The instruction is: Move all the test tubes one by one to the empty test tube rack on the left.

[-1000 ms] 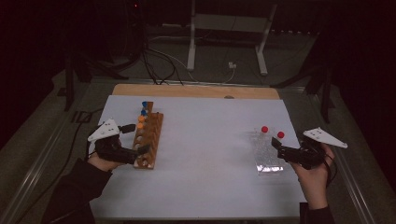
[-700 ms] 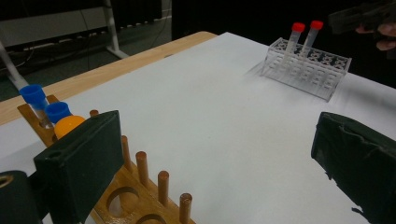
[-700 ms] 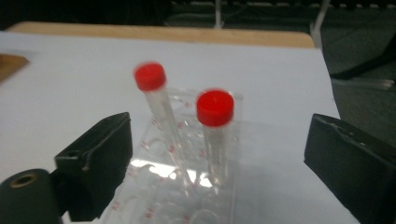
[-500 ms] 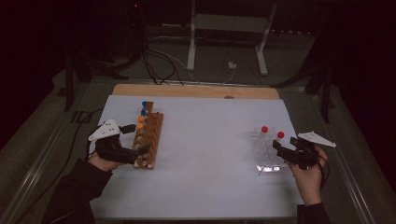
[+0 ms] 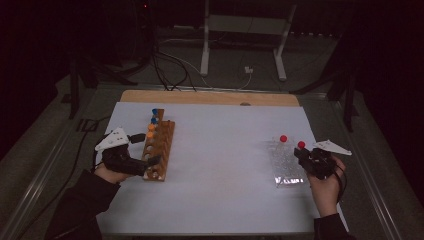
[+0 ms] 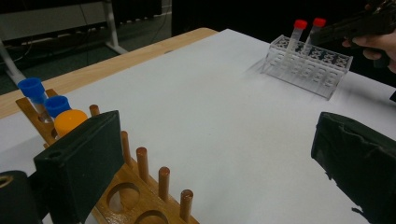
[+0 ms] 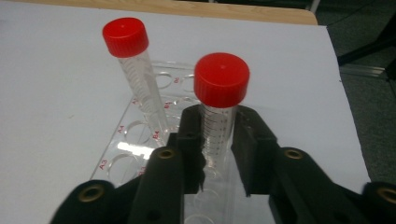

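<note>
Right gripper [image 7: 218,154]: jaws just closed, clamped on red-capped clear plastic tube [image 7: 219,116] standing in clear acrylic rack [image 7: 122,154]; second red-capped tube [image 7: 133,70] just beyond-left, unobstructed; white table [image 7: 56,93] beneath

A wooden rack [image 5: 159,150] with blue and orange capped tubes stood on the white tabletop [image 5: 220,165]; cables [image 5: 170,65] lay on the floor beyond.
</note>
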Motion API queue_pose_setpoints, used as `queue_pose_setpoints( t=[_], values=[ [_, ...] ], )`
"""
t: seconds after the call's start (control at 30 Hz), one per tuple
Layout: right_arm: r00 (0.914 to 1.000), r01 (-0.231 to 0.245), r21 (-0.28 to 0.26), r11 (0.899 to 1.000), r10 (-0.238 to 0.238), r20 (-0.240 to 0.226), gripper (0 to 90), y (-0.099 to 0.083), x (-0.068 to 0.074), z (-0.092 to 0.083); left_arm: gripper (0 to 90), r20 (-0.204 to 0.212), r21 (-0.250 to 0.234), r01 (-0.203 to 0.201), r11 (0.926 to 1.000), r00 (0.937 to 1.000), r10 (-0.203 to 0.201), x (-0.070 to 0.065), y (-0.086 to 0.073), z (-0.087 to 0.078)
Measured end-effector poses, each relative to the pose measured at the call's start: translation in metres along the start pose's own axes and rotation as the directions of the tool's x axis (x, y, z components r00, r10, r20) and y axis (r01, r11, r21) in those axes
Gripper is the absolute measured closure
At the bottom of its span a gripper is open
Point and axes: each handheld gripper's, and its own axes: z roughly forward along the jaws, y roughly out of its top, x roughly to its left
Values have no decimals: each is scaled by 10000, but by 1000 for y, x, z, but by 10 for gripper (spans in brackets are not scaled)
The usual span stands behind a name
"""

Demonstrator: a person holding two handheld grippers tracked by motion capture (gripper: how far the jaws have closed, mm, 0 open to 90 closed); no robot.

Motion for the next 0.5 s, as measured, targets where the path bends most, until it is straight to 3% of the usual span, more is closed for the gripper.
queue_pose_setpoints(
  t=[0.17, 0.5],
  values=[
    [9998, 133, -230, 9996, -130, 120, 742, 5, 2, -6, 32, 28, 10, -16, 10000, 10000, 16, 0, 0, 0],
    [9994, 319, -1311, 9908, -302, 151, 742, 23, 9, -40, 32, 230, -35, -94, 9999, 9997, 95, -4, 3, 0]
  ],
)
